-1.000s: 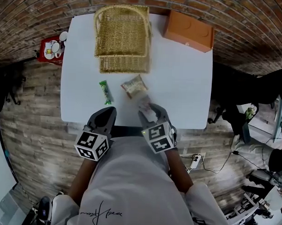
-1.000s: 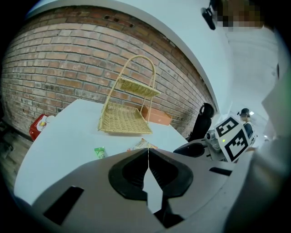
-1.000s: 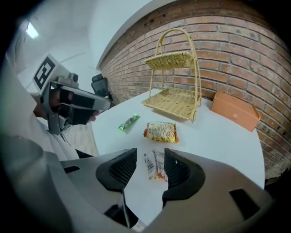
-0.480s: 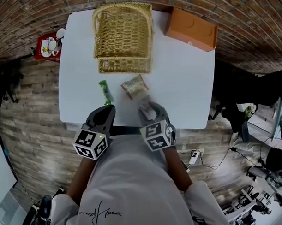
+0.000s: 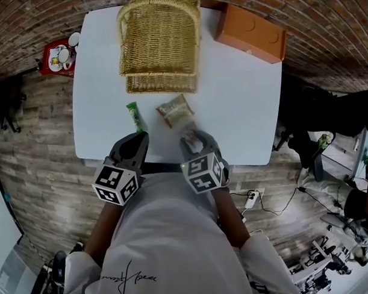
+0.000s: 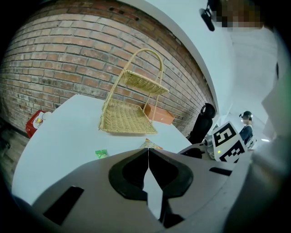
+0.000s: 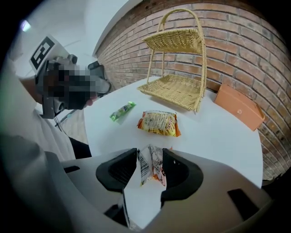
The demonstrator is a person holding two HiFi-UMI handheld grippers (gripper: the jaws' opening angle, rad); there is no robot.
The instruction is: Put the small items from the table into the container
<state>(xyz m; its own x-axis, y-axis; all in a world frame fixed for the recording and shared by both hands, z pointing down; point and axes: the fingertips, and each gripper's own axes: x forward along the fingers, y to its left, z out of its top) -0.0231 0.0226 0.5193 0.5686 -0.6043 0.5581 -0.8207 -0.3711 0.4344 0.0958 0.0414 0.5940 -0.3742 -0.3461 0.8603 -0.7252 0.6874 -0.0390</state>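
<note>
A two-tier wicker basket (image 5: pixel 158 43) stands at the far side of the white table (image 5: pixel 240 103). A green packet (image 5: pixel 135 116) and an orange-yellow snack packet (image 5: pixel 175 111) lie in front of it. My right gripper (image 5: pixel 193 142) hovers at the near table edge, shut on a small crinkled snack packet (image 7: pixel 151 166) that stands upright between its pads. In the right gripper view the orange-yellow packet (image 7: pixel 158 123) and green packet (image 7: pixel 122 111) lie just beyond the jaws. My left gripper (image 5: pixel 135 143) is beside it at the near edge, shut and empty, jaw tips meeting (image 6: pixel 148 149).
An orange box (image 5: pixel 251 32) sits at the table's far right corner. A red object with cups (image 5: pixel 56 56) is on the floor to the left. Brick wall behind the basket (image 7: pixel 177 68); wooden floor and cables around the table.
The right gripper has tipped slightly while keeping the small packet. Both grippers stay at the near table edge; the head view has shifted a little.
</note>
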